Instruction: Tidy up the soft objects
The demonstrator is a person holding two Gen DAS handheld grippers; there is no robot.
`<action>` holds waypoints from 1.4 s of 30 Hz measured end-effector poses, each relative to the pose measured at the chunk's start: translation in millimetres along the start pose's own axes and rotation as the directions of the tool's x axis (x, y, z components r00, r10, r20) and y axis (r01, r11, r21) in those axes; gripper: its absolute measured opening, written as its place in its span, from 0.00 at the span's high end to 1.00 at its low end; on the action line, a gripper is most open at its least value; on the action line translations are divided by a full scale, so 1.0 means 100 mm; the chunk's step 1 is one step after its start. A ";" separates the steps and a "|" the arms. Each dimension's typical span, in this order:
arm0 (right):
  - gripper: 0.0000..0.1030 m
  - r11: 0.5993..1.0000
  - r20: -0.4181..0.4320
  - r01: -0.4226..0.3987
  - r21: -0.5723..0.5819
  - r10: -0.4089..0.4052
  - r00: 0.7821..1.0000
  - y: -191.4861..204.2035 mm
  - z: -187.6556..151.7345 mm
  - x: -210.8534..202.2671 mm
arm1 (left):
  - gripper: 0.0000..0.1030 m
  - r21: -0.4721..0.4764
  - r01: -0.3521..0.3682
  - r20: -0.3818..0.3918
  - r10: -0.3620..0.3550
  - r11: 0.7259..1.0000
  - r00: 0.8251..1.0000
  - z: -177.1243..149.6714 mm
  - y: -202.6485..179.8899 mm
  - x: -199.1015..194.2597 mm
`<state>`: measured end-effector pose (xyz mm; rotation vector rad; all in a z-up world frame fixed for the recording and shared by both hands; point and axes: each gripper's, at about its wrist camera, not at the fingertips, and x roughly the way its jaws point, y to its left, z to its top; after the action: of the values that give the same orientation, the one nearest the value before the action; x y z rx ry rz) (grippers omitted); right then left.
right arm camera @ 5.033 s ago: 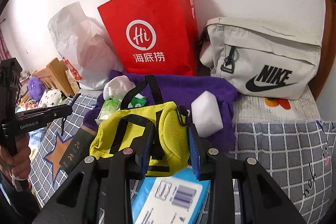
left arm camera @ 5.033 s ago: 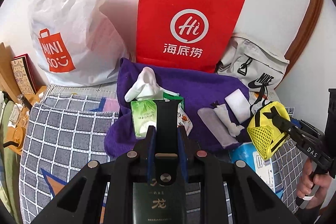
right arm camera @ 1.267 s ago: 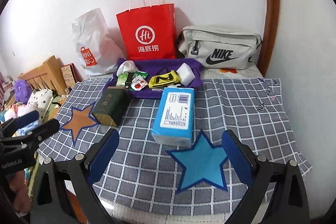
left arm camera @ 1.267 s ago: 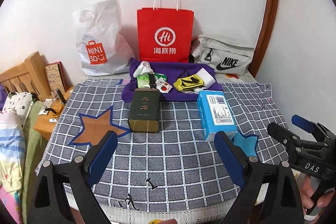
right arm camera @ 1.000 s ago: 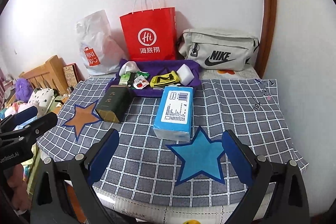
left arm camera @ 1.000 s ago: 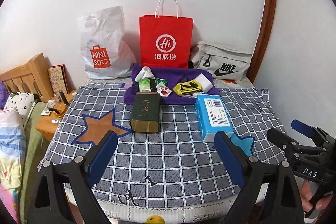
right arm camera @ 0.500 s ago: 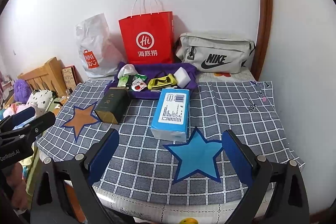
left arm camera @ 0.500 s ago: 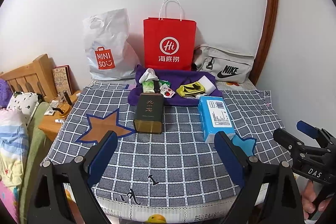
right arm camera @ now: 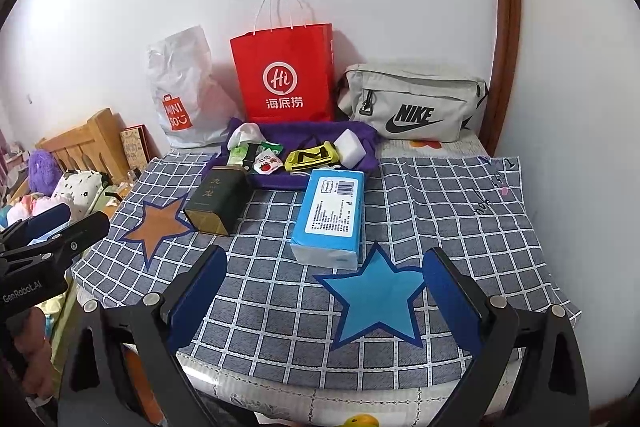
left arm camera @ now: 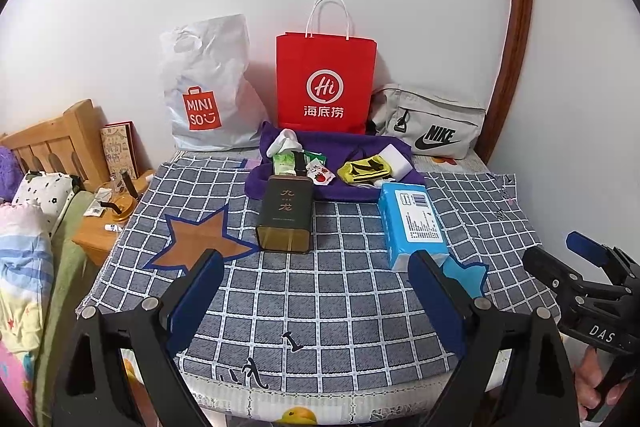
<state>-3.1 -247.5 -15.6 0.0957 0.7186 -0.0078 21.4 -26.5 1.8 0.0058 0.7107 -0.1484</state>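
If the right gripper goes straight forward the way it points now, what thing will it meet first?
Probably the blue tissue pack. It lies ahead of the open right gripper, slightly left of centre between its fingers, past the blue star on the checked cloth. Depth is unclear, so height could change this.

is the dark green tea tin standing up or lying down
Lying down. The dark green tea tin rests on its long side on the checked cloth, label facing up, gold end toward the camera.

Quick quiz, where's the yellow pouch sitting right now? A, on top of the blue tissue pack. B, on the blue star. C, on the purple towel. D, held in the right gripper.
C: the yellow pouch lies on the purple towel beside the white sponge, and both grippers are open and empty.
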 end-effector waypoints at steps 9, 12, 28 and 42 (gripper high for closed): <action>0.06 1.000 0.003 0.000 -0.002 0.000 1.000 0.01 0.00 -0.03 | 0.09 0.005 -0.003 0.004 0.003 1.000 1.000 0.00 -0.02 -0.02; 0.06 1.000 0.004 -0.003 -0.001 0.003 1.000 0.01 0.01 -0.03 | 0.09 0.002 -0.005 0.003 0.005 1.000 1.000 0.00 -0.02 -0.03; 0.06 1.000 0.005 -0.003 -0.001 0.003 1.000 0.01 0.00 -0.03 | 0.09 0.003 -0.002 0.005 0.002 1.000 1.000 0.02 -0.02 -0.04; 0.06 1.000 0.007 -0.003 -0.004 0.003 1.000 0.01 0.04 -0.05 | 0.09 0.004 -0.002 0.006 0.001 1.000 1.000 0.02 -0.03 -0.05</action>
<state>-4.3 -246.8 -8.9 0.0933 0.7112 -0.0036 18.5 -28.5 6.9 0.0093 0.7044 -0.1482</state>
